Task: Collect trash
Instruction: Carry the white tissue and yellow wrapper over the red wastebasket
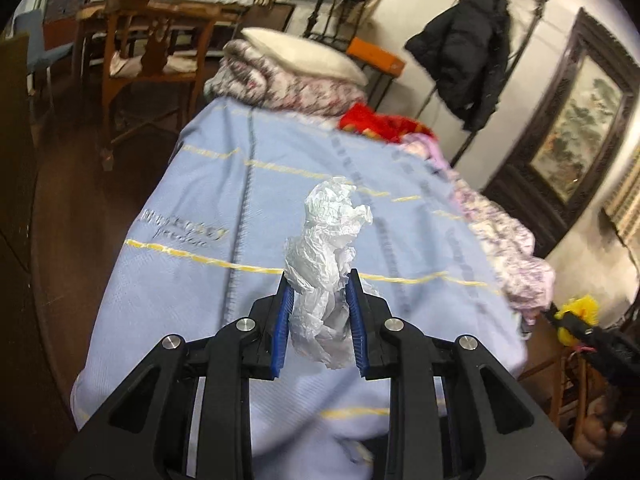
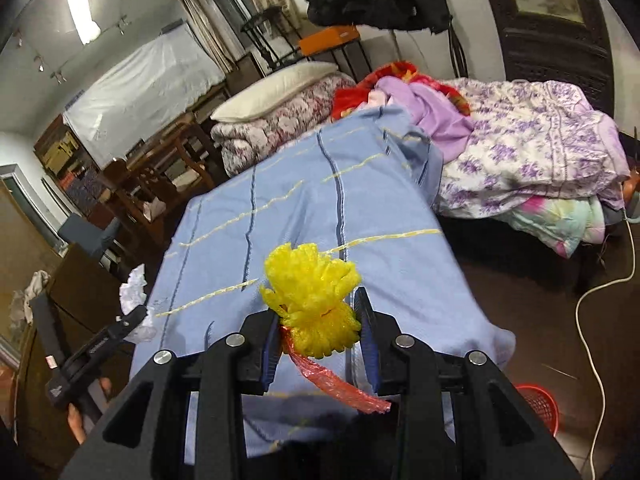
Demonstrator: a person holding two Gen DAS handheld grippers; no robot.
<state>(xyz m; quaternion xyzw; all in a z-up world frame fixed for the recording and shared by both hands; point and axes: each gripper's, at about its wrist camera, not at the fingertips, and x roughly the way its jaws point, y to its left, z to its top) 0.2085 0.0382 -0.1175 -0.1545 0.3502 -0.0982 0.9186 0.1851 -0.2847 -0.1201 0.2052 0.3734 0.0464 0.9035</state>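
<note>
Left tongs clamp white paper wad above blue bedspread. Right tongs clamp yellow foam net, red strip dangling. Red basket on floor, right.

My left gripper clamps a crumpled white paper wad, upright above the blue bedspread. My right gripper pinches a yellow foam net with a red strip trailing, over the same bedspread.
</note>
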